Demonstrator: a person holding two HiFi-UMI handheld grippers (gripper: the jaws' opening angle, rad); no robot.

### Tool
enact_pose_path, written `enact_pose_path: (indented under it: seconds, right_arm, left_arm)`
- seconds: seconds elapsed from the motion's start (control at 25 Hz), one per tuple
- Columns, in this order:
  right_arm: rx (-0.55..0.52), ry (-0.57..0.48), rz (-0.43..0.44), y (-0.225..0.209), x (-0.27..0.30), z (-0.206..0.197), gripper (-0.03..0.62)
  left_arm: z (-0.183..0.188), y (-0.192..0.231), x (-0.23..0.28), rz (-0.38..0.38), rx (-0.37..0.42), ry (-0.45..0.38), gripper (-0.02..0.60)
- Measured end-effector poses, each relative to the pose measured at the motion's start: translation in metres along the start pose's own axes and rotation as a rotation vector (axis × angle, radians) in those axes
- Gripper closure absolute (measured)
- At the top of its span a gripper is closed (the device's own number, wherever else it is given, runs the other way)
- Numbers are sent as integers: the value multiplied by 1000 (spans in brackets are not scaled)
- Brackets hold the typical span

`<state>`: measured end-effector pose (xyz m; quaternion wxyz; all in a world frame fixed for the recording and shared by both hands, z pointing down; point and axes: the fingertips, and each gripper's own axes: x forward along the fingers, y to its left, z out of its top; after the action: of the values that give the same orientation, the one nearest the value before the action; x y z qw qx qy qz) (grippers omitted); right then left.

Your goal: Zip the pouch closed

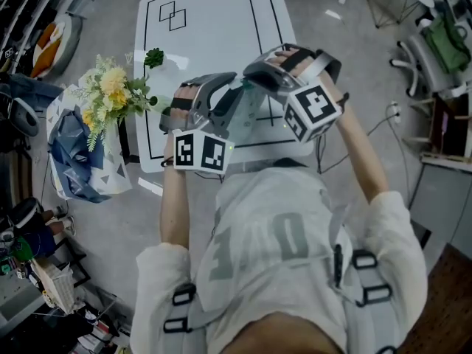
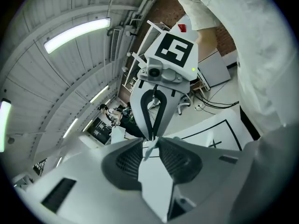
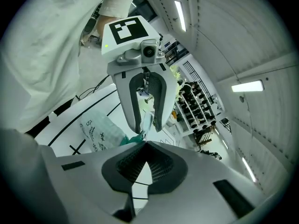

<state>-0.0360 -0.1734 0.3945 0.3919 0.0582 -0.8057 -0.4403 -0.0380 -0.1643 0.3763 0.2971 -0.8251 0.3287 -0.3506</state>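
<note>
Over the table [image 1: 206,21] I hold both claws tip to tip, and in the head view their bodies cover most of the pouch [image 1: 254,110]; only a clear, hazy patch shows between them. My left claw [image 2: 152,141] is clenched on a thin pale edge of the pouch, the rest cut off behind its pads. My right claw [image 3: 142,141] is clenched on the teal zip [image 3: 132,139], of which only a scrap shows; whether it has the slider I cannot tell. Print on the pouch is too small to read. I count one pouch, two claws, two marker cubes [image 1: 199,152], one bunch of flowers [image 1: 114,91] beside the table
</note>
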Motion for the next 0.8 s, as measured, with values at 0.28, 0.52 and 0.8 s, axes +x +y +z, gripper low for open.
enact_pose_path:
  seconds: [0.28, 0.52, 0.8]
  right_arm:
    - [39, -3, -16, -6, 5, -2, 588]
    - [70, -12, -23, -7, 8, -2, 588]
    - [111, -38, -42, -10, 7, 1, 588]
  left_arm:
    - [-2, 2, 3, -1, -7, 10, 537]
    - [-5, 4, 1, -24, -31, 10, 552]
    - [-5, 9, -2, -10, -53, 10, 560]
